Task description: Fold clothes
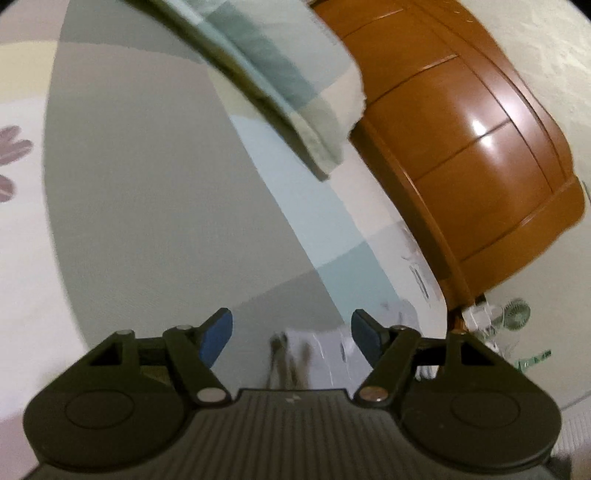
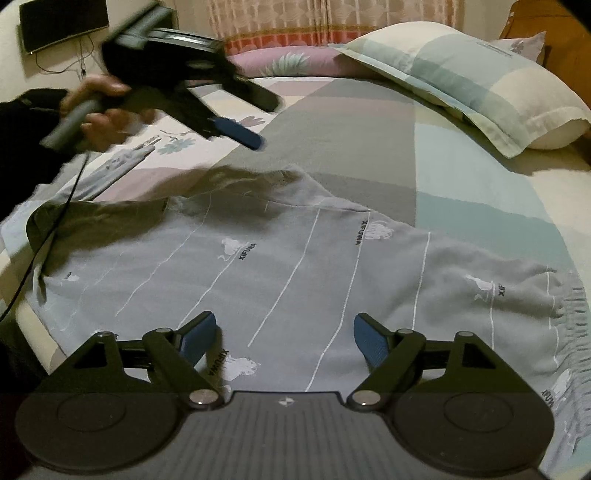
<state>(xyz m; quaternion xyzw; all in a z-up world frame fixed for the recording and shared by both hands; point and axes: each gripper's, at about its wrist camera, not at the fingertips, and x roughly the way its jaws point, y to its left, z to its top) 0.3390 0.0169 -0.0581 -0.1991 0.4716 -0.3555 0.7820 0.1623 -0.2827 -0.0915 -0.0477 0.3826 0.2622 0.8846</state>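
A grey garment point(image 2: 295, 258) with thin white stripes and small printed animals lies spread on the bed, its far edge rumpled. My right gripper point(image 2: 285, 325) hovers low over its near part, open, with only cloth below the blue pads point(image 2: 369, 343). A hand point(image 2: 99, 110) holds my left gripper point(image 2: 264, 122) above the garment's far left edge, clear of the cloth. In the left wrist view that left gripper point(image 1: 291, 332) is open with nothing between its fingers, and it looks along the patchwork sheet point(image 1: 147, 203) toward the headboard.
A checked pillow point(image 2: 480, 85) lies at the far right of the bed, against an orange wooden headboard point(image 1: 461, 147). A black cable point(image 2: 48, 236) trails over the garment's left end. A small green fan point(image 1: 517, 314) stands beyond the bed's corner. Curtains point(image 2: 295, 18) hang behind.
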